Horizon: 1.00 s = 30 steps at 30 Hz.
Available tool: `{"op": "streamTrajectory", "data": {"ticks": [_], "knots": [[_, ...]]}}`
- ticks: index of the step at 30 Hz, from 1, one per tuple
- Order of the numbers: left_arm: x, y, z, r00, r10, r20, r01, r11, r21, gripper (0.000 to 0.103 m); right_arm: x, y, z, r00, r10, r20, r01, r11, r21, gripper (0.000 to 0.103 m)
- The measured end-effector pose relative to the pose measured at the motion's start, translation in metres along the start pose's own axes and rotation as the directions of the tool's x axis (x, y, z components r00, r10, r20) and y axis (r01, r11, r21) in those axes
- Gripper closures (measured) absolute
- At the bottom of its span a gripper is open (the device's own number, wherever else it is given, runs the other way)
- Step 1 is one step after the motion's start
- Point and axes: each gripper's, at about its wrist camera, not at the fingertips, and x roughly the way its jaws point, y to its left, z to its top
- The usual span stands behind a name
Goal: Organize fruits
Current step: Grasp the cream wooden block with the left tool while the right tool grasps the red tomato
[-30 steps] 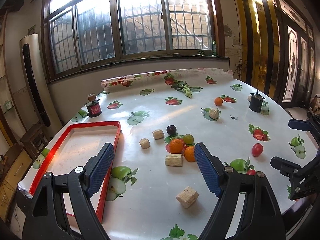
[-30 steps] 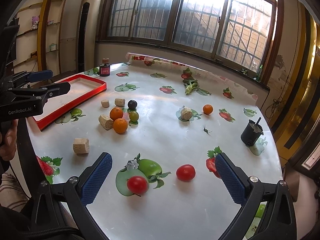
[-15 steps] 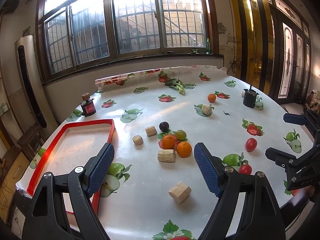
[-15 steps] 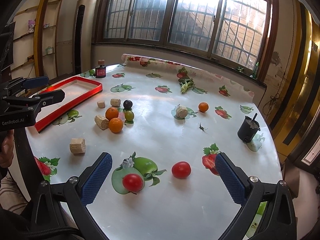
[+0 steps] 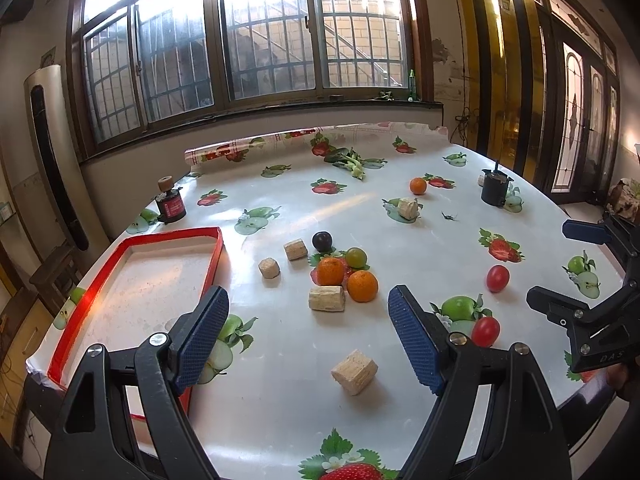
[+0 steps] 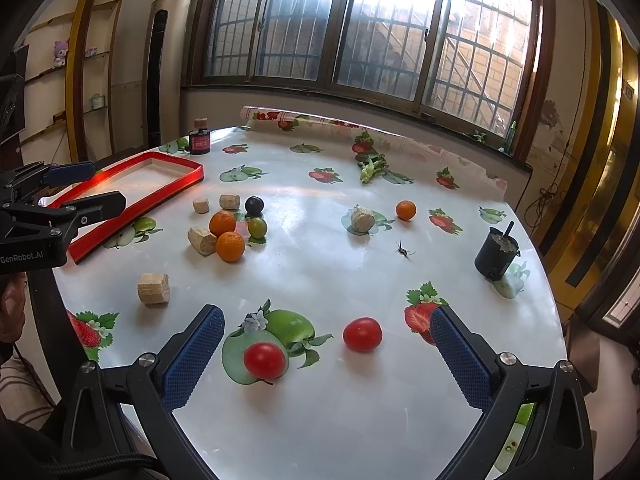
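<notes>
Two grippers hover with jaws wide, holding nothing. I'd have the right gripper (image 6: 326, 354) drop straight over the nearer red cherry tomato (image 6: 265, 360) at lower centre, closing gently since it looks ready to roll. The red-rimmed shallow tray (image 5: 132, 242), middle left on the bench (image 5: 400, 248), holds nothing yet; the left gripper (image 5: 308, 336) waits.

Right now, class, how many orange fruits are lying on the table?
3. Two sit together mid-table: one touches the green fruit's cluster, one rests against a wooden block. The third lies alone farther back, near the leafy greens' side. None appears hidden.
</notes>
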Motion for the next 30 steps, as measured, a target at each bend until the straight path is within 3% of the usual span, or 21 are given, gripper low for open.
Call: {"op": "streamTrajectory", "data": {"ticks": [11, 16, 22, 26, 30], "knots": [[0.025, 0.000, -0.023, 0.990, -0.085, -0.116, 0.081, 0.996, -0.034, 0.020, 0.009, -0.002, -0.009, 0.999, 0.032, -0.023, -0.031, 0.999, 0.023, 0.000], [0.041, -0.007, -0.031, 0.975, -0.133, -0.179, 0.126, 0.991, -0.048, 0.020, 0.022, -0.006, -0.013, 0.995, 0.084, -0.056, -0.081, 0.994, 0.069, 0.000], [0.057, -0.015, -0.040, 0.961, -0.134, -0.240, 0.132, 0.991, -0.026, 0.020, 0.034, -0.008, -0.015, 0.982, 0.167, -0.090, -0.155, 0.980, 0.125, 0.001], [0.072, -0.009, -0.044, 0.942, -0.171, -0.289, 0.156, 0.985, -0.074, 0.021, 0.045, 0.000, -0.015, 0.964, 0.233, -0.131, -0.215, 0.967, 0.139, 0.008], [0.084, -0.006, -0.046, 0.924, -0.197, -0.328, 0.170, 0.979, -0.108, 0.022, 0.064, 0.013, -0.017, 0.942, 0.256, -0.219, -0.230, 0.964, 0.136, 0.029]]}}
